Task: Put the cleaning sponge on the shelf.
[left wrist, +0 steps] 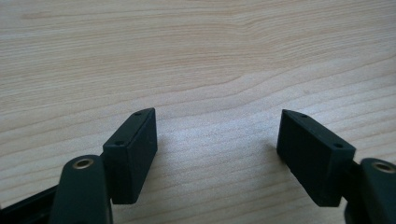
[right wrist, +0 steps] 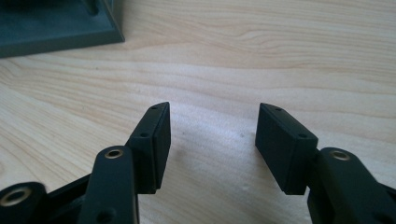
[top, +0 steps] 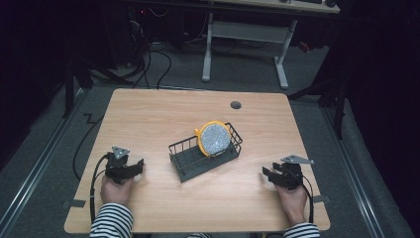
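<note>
**High view: both grippers idle, plate propped in rack**

Left gripper (top: 140,166) near the table (top: 148,114) left edge, right gripper (top: 265,174) near the right edge; jaws spread, grasping nothing. Speckled yellow-rimmed plate (top: 214,138) upright in wire rack (top: 184,154) mid-table. Risk: nudging the rack, tipping the plate.

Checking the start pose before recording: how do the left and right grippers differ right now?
The left gripper rests near the table's left edge, the right gripper near its right edge. In their own views, the left gripper's jaws stand somewhat wider apart than the right's. The right gripper view shows a corner of the dark rack ahead; the left gripper view shows bare wood. Both are open, empty, low over the table, each pointing inward toward the rack.
</note>
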A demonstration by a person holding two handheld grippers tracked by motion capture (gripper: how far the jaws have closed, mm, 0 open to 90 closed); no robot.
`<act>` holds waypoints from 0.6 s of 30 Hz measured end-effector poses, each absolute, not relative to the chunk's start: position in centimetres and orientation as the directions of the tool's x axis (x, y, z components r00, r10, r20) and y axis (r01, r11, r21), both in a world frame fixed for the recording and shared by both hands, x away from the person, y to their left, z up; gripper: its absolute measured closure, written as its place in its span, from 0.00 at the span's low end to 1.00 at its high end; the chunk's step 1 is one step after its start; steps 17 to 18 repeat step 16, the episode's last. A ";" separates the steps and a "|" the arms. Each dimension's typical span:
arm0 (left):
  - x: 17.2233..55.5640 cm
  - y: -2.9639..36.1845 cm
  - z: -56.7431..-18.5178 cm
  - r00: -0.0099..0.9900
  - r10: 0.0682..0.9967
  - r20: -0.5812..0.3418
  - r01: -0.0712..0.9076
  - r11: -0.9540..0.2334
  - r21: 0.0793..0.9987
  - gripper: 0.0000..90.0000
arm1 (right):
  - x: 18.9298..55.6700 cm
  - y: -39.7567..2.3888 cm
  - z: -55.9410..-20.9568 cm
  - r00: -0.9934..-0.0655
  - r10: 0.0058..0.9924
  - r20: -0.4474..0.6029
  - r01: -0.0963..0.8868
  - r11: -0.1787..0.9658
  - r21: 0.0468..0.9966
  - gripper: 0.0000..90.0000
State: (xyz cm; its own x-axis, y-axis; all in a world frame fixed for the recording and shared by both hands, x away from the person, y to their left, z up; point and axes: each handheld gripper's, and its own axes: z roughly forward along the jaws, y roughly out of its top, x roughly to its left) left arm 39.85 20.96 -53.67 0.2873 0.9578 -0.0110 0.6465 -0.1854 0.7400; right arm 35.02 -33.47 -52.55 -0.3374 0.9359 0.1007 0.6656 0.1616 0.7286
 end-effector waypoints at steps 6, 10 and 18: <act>39.8 21.0 -53.7 0.286 0.958 -0.011 0.646 -0.185 0.740 0.33 | 34.6 -33.0 -53.0 -0.340 0.938 0.068 0.647 0.181 0.741 0.48; 39.8 20.9 -53.7 0.282 0.959 -0.011 0.646 -0.181 0.741 0.33 | 34.5 -32.4 -53.0 -0.351 0.936 0.006 0.637 0.234 0.734 0.45; 39.6 20.9 -53.7 0.271 0.963 -0.013 0.646 -0.172 0.744 0.37 | 34.4 -32.1 -53.0 -0.352 0.936 -0.019 0.635 0.254 0.729 0.44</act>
